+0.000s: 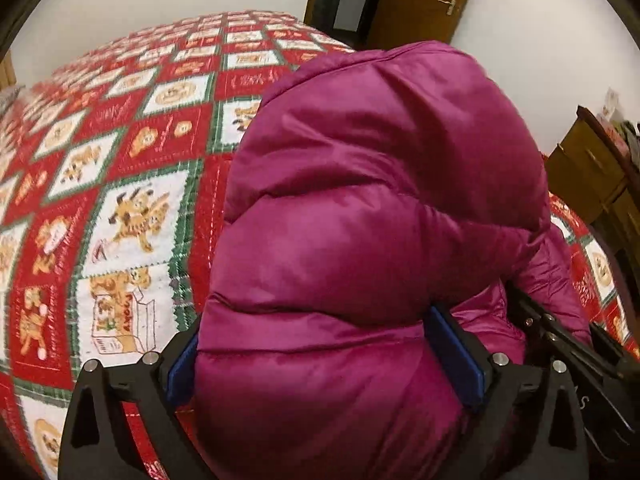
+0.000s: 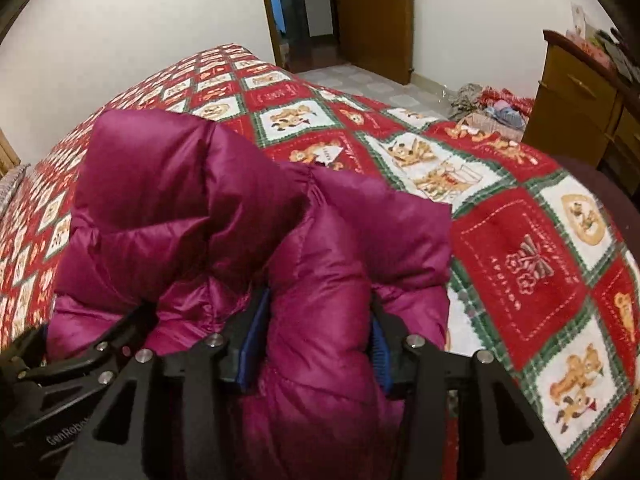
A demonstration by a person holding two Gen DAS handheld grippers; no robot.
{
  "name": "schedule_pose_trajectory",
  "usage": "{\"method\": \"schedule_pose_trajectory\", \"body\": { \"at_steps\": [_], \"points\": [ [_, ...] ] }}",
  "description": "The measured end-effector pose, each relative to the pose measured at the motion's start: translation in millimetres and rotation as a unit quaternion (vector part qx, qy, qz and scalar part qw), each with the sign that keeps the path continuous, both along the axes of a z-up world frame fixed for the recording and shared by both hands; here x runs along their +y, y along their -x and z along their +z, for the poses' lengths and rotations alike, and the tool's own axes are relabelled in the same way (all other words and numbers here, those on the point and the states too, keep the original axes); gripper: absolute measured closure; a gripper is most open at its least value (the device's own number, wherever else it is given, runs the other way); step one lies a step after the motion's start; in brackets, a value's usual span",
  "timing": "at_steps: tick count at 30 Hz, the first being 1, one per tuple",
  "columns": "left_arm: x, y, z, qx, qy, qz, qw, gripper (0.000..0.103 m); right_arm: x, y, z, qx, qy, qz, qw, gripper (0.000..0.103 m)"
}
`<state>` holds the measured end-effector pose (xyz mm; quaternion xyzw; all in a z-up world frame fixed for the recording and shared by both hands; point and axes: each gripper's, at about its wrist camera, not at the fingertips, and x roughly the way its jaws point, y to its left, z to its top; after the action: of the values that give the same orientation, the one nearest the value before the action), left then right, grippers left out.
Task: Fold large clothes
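A magenta puffer jacket (image 1: 372, 208) is bunched up over a bed with a red, green and white patchwork quilt (image 1: 120, 184). My left gripper (image 1: 324, 356) is shut on a thick fold of the jacket, which fills the gap between its blue pads. My right gripper (image 2: 316, 344) is shut on another padded fold of the jacket (image 2: 224, 216). The two grippers are close together: the right one shows at the lower right of the left wrist view (image 1: 568, 336), the left one at the lower left of the right wrist view (image 2: 80, 360). The jacket hides both sets of fingertips.
The quilt (image 2: 520, 240) spreads to the left and far side. A wooden dresser (image 2: 580, 100) stands at the right. A pile of clothes (image 2: 492, 108) lies on the tiled floor. A wooden door (image 2: 372, 12) stands open beyond the bed.
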<state>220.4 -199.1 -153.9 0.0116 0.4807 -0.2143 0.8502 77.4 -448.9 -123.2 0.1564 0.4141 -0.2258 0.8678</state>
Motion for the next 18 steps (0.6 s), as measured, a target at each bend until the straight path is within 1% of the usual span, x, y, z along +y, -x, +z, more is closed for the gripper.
{"method": "schedule_pose_trajectory", "body": {
  "at_steps": [3,5,6,7,8,9,10,11,12,13,18],
  "points": [
    [-0.4,3.6,3.3,0.0,-0.005,-0.003,1.0,0.002,3.8,2.4,1.9,-0.001,0.009,-0.006,1.0,0.053],
    [1.8,7.5,7.9,0.003,-0.012,-0.013,0.9998,0.002,6.4,3.3,3.7,0.002,0.02,-0.006,1.0,0.05],
    [4.4,12.0,12.8,0.005,-0.017,-0.022,0.9996,0.002,7.1,3.6,4.4,0.004,0.023,-0.005,1.0,0.045],
    [7.5,15.2,16.3,0.006,-0.019,-0.026,0.9995,0.002,8.1,6.2,6.6,0.009,0.026,-0.003,1.0,0.038],
    [12.2,19.0,20.7,0.005,-0.018,-0.03,0.9994,0.002,9.0,11.4,10.7,0.012,0.025,0.001,1.0,0.034],
    [18.9,25.2,28.0,0.0,-0.017,-0.03,0.9994,0.002,10.2,17.7,14.9,0.011,0.023,0.003,1.0,0.029],
    [24.8,28.9,32.6,-0.006,-0.018,-0.027,0.9995,0.002,12.3,28.9,21.4,0.004,0.019,0.0,1.0,0.023],
    [31.4,34.3,38.2,-0.013,-0.018,-0.022,0.9995,0.002,14.3,38.9,27.1,-0.006,0.017,-0.005,1.0,0.019],
    [39.4,43.0,45.5,-0.026,-0.02,-0.018,0.9993,0.003,17.7,52.3,33.9,-0.018,0.016,-0.011,1.0,0.013],
    [44.9,48.9,49.7,-0.035,-0.023,-0.017,0.999,0.003,22.0,66.2,40.3,-0.028,0.019,-0.017,0.999,0.011],
    [80.3,88.7,68.3,-0.09,-0.044,-0.017,0.9949,0.003,45.6,128.5,62.8,-0.067,0.029,-0.043,0.996,0.011]
  ]
}}
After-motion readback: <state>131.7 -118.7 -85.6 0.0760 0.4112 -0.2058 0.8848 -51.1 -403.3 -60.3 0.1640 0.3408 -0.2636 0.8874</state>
